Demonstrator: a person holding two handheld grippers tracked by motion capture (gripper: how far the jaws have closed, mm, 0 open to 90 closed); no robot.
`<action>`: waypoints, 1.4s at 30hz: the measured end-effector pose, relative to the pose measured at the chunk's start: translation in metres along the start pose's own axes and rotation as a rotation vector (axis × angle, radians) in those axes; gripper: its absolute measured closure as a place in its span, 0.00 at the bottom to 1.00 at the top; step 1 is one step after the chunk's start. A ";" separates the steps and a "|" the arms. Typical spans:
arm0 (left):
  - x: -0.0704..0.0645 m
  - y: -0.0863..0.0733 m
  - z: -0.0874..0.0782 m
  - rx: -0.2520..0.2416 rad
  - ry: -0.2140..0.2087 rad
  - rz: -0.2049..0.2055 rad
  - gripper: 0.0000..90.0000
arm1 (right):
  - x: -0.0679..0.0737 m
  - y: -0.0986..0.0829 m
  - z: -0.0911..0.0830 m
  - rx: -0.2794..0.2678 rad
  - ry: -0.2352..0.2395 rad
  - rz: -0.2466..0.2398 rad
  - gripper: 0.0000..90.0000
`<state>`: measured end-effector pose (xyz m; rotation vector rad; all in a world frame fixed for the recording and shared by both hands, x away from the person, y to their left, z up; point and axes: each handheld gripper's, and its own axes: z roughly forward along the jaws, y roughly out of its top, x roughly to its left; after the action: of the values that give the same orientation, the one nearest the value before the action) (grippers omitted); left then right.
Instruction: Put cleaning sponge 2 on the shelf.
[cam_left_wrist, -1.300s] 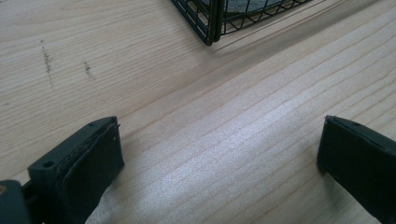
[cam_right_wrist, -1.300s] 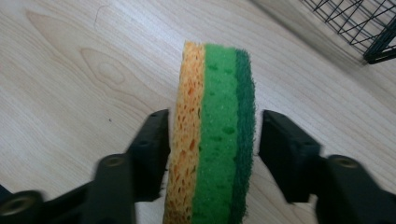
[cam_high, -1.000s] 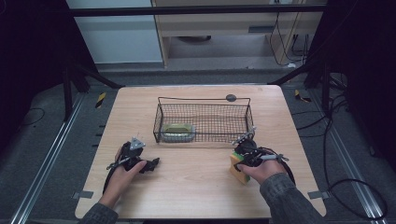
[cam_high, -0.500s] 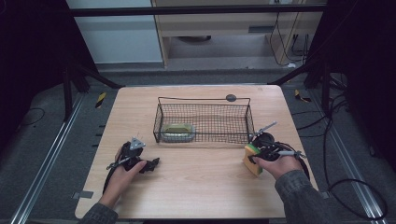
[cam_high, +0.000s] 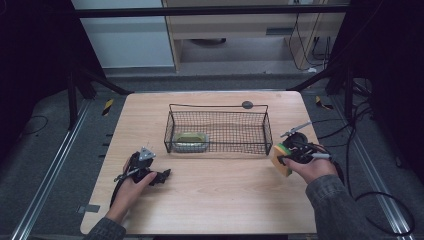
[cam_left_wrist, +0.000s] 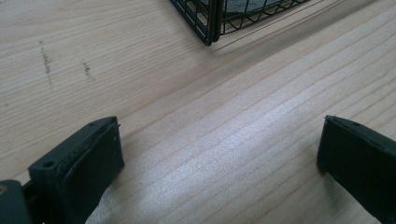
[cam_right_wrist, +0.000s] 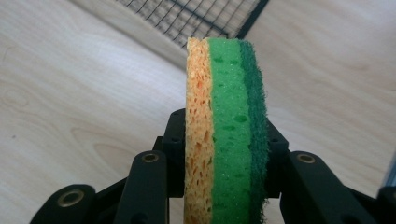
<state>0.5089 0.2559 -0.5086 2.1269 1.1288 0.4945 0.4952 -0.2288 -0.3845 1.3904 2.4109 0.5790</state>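
Sponge is the thing in hand, but going left to right across the high view, the left gripper comes first. It lies low on the table near the front left, with the person's left hand around it and its tips aimed to the right. In the left gripper view its jaws stand wide apart with nothing but bare wood grain between them, and a corner of the basket shows at the top edge.

Next comes the basket, a black wire one, standing near the middle of the table towards the back. Inside it, at its left end, lies a green block, too small to name with certainty. A small dark disc sits on the table just behind the basket's rear rim.

Furthest right is the right gripper, held by the right hand just beside the basket's right front corner. Its jaws are clamped on the sponge, which stands on edge between them. The right gripper view shows the sponge's layers side by side: orange-yellow on the left, bright green in the middle, dark green scouring pad on the right. Basket mesh shows beyond it.
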 end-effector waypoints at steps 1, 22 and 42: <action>0.000 0.000 0.000 0.000 0.000 0.000 0.00 | -0.003 0.001 -0.002 -0.006 -0.006 -0.001 0.71; 0.000 0.000 0.000 -0.004 -0.003 0.002 0.00 | -0.052 0.091 -0.044 -0.172 -0.107 -0.036 0.71; 0.001 0.001 0.000 0.001 -0.009 0.011 0.00 | -0.026 0.126 -0.023 -0.257 -0.061 -0.129 0.72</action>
<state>0.5100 0.2567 -0.5084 2.1351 1.1127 0.4893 0.5921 -0.1989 -0.3028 1.1219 2.2640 0.7700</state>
